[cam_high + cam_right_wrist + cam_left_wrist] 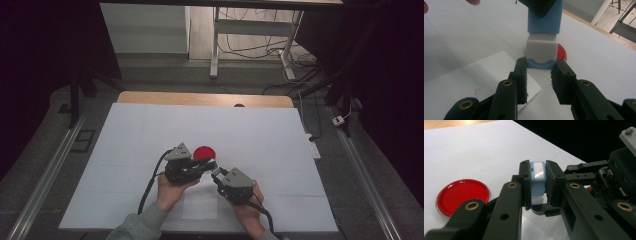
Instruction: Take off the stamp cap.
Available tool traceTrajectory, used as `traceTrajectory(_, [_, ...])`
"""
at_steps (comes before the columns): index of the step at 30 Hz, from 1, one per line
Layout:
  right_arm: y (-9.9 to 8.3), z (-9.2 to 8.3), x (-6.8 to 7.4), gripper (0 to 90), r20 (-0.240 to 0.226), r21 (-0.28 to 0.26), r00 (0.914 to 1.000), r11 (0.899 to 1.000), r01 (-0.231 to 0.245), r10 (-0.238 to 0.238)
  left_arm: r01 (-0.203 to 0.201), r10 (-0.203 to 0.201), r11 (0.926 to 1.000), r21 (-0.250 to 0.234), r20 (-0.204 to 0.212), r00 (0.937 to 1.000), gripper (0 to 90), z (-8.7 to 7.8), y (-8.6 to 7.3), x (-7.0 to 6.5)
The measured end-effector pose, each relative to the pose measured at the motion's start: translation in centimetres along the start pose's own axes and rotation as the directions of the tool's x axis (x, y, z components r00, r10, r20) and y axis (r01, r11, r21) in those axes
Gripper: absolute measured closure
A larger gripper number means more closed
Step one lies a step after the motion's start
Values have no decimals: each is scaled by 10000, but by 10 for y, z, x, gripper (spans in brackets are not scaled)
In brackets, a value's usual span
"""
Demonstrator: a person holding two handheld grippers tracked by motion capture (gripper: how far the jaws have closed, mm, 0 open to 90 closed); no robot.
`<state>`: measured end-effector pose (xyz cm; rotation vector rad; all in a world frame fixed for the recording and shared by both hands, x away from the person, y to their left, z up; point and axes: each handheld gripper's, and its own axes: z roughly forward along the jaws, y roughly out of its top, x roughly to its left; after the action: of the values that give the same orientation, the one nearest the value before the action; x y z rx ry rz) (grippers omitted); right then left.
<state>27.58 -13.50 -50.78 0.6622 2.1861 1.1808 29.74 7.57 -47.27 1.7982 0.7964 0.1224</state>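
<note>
Both hands are held low over the white tabletop [150,135], and between them they share one small thing: a blue and white stamp [537,182]. The left tool [537,185] is clenched on the blue body, its two black jaws flat against either side, with the glossy white face of the stamp turned up toward that tool's camera. The right tool [541,68] has its jaws closed on the far end, where a pale grey cap [541,52] with a blue rim sits over the stamp's lower part; the jaws grip at that rim. In the high view the left tool [207,164] and the right tool [216,172] meet tip to tip just in front of the person, held above the tabletop. I take this for the uncapping step, with one hand steadying the body while the other is set to draw the cap away. That pull should go straight along the stamp's length, with the left grip firm so the body does not slip. Just beside the left tool lies a shallow round dish [462,197] with a clear rim and a red inside; it looks like an ink pad, and nothing else rests in it. A loose sheet of paper [499,72] lies beneath the hands
</note>
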Motion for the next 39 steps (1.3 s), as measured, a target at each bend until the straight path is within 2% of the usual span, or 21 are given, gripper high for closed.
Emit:
traceTrajectory(15, [2, 0, -3, 665, -147, 427, 9975, 9967, 696, -690, -28, 28, 9999, 116, 54, 10000, 763, 1, -1, 1])
traceTrajectory(18, [1, 0, -2, 665, -135, 362, 9982, 9977, 581, -577, -21, 20, 10000, 66, 51, 10000, 763, 1, -1, 1])
traceTrajectory(24, [-1, 0, 2, 665, 81, 8, 9999, 9999, -139, 139, 14, -14, 10000, 1, 89, 10000, 763, 0, -1, 1])
traceTrajectory(33, [1, 0, -3, 665, -146, 457, 9980, 9971, 614, -608, 89, -93, 9999, 136, 234, 9997, 763, 1, -2, 3])
traceTrajectory(34, [1, 0, -3, 665, -146, 461, 9974, 9964, 710, -704, 112, -113, 9999, 37, 228, 9997, 763, 1, -2, 4])
traceTrajectory(35, [2, 0, -3, 666, -120, 658, 9965, 9943, 838, -832, -98, 87, 9995, -309, -348, 9994, 764, -4, 0, 3])
traceTrajectory(36, [-6, 4, 0, 666, -205, 1243, 9916, 9838, 1293, -1277, -224, 191, 9984, -524, -614, 9979, 764, -11, 3, 5])
traceTrajectory(37, [-6, 4, 0, 666, -205, 1243, 9916, 9838, 1293, -1277, -83, 41, 9973, -734, -565, 9984, 764, -17, 5, 9])
traceTrajectory(38, [-9, 4, 0, 665, -146, 1197, 9929, 9856, 1192, -1183, 251, -295, 9940, -1065, -397, 9988, 764, -26, 7, 15])
traceTrajectory(39, [-6, 2, -4, 665, -271, 858, 9973, 9939, 697, -676, 402, -445, 9929, -1117, -364, 9983, 764, -30, 6, 19])
